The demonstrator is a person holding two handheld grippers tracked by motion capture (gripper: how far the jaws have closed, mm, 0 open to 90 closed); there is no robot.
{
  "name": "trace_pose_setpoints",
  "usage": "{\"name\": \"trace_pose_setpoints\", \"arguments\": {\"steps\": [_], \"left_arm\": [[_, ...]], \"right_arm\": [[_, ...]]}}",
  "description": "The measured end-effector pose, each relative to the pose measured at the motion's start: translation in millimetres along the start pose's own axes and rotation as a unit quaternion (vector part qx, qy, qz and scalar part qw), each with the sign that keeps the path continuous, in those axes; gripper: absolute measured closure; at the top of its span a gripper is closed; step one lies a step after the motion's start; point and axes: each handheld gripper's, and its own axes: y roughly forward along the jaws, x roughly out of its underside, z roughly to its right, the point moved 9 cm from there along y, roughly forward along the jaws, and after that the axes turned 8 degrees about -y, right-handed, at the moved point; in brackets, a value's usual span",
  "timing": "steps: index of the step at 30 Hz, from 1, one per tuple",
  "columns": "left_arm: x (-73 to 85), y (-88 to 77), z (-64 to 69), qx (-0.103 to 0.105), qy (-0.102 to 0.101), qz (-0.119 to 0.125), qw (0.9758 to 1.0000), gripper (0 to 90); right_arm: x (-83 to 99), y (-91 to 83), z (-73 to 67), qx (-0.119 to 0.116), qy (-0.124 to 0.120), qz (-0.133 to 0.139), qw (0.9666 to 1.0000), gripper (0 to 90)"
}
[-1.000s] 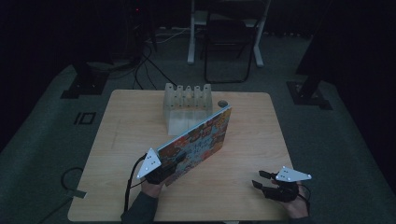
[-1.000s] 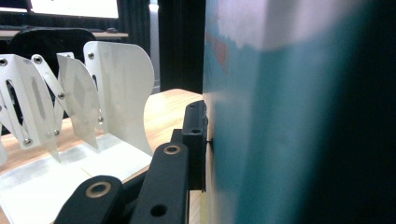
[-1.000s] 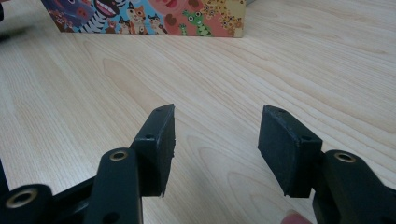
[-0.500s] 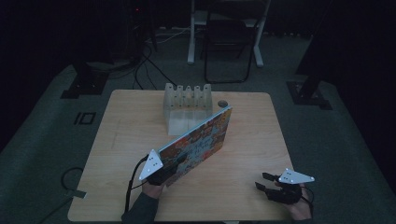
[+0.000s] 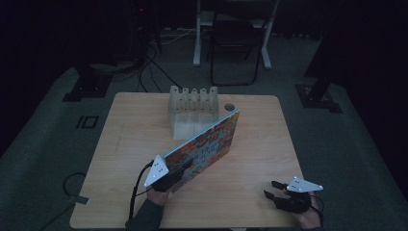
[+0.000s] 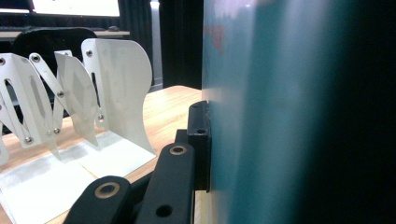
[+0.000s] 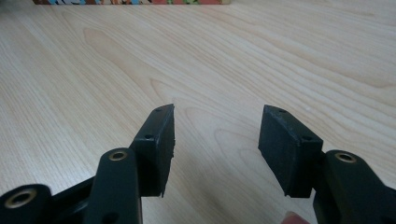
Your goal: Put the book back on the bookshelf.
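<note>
Now the left tool (image 5: pixel 169 179) pinches the colourful book (image 5: pixel 204 147), tipped up just in front of the white rack (image 5: pixel 192 103). Putting it in looks left. The right tool (image 5: pixel 281 197) is spread, empty.

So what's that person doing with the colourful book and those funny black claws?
A person holds a gripper in each hand at a wooden table. The left gripper is clamped on the near corner of a big colourful picture book, holding it tilted up on its edge. Just behind the book stands a white folding book rack. The right gripper is open with nothing in it, low over the table's near right corner.
</note>
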Motion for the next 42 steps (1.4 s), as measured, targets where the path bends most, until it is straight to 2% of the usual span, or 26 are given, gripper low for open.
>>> {"name": "trace_pose_setpoints", "arguments": {"steps": [14, 19, 23, 32, 42], "left_arm": [[-2.5, -0.6, 6.0, -0.021, -0.006, -0.001, 0.9997, 81.1], [-4.3, -4.6, 3.9, -0.031, -0.001, -0.003, 0.9995, 81.1], [-3.2, -8.1, -0.6, -0.033, -0.007, -0.002, 0.9994, 81.0], [-3.0, -17.1, -3.4, -0.042, -0.001, -0.004, 0.9991, 81.0], [-1.5, -27.5, -6.2, -0.054, -0.004, -0.002, 0.9985, 81.0]], "right_arm": [[8.6, 3.4, 1.0, 0.003, 0.001, -0.010, 0.9999, 45.2], [8.9, 3.3, 0.5, 0.002, 0.002, -0.010, 0.9999, 45.2], [10.3, 2.8, 0.1, 0.002, 0.004, -0.013, 0.9999, 44.9], [15.7, 3.2, -0.2, 0.017, -0.008, -0.031, 0.9993, 38.3], [19.5, 8.3, 0.8, 0.036, -0.027, -0.054, 0.9976, 30.0]]}}
